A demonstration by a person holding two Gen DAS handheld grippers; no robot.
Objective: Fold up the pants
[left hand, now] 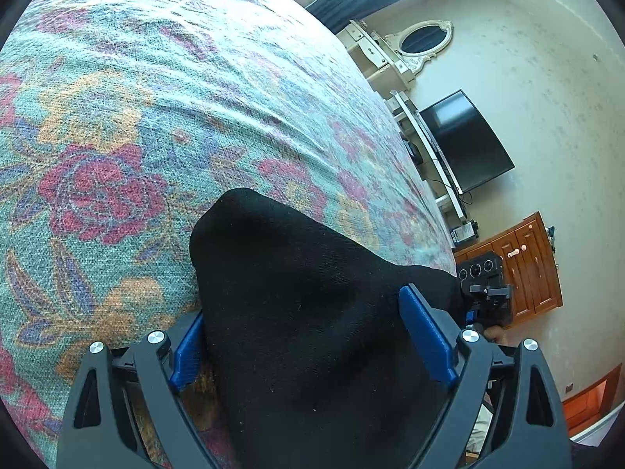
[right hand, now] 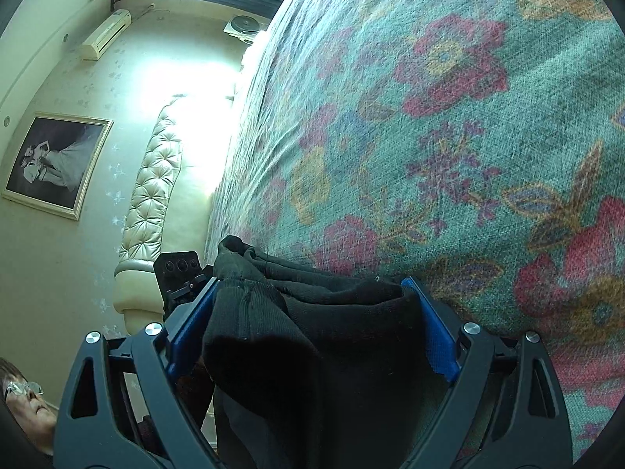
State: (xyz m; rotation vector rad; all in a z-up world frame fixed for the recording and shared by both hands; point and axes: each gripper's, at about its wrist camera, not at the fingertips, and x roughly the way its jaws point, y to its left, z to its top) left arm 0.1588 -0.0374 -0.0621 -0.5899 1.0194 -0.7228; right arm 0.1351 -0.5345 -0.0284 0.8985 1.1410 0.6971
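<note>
Black pants [left hand: 312, 312] lie bunched on the floral bedspread [left hand: 136, 125], near its edge. My left gripper [left hand: 302, 303] stands wide open with the dark cloth filling the space between its blue pads [left hand: 425, 332], not squeezed. In the right wrist view, the pants' folded layers with a ribbed band [right hand: 312, 332] sit between the spread fingers of my right gripper [right hand: 310, 281], also open; a gap shows beside its left pad [right hand: 191, 328]. Each gripper's camera housing shows in the other's view [left hand: 482, 273] [right hand: 179, 269]. The rest of the pants is hidden below the frames.
The bedspread [right hand: 468, 117] stretches far ahead. Beyond the bed's edge stand a television [left hand: 468, 140], a wooden cabinet [left hand: 527, 265] and a white mirror dresser [left hand: 414, 43]. On the other side are a tufted headboard [right hand: 156, 179], a framed picture [right hand: 54, 164] and a person's head [right hand: 23, 402].
</note>
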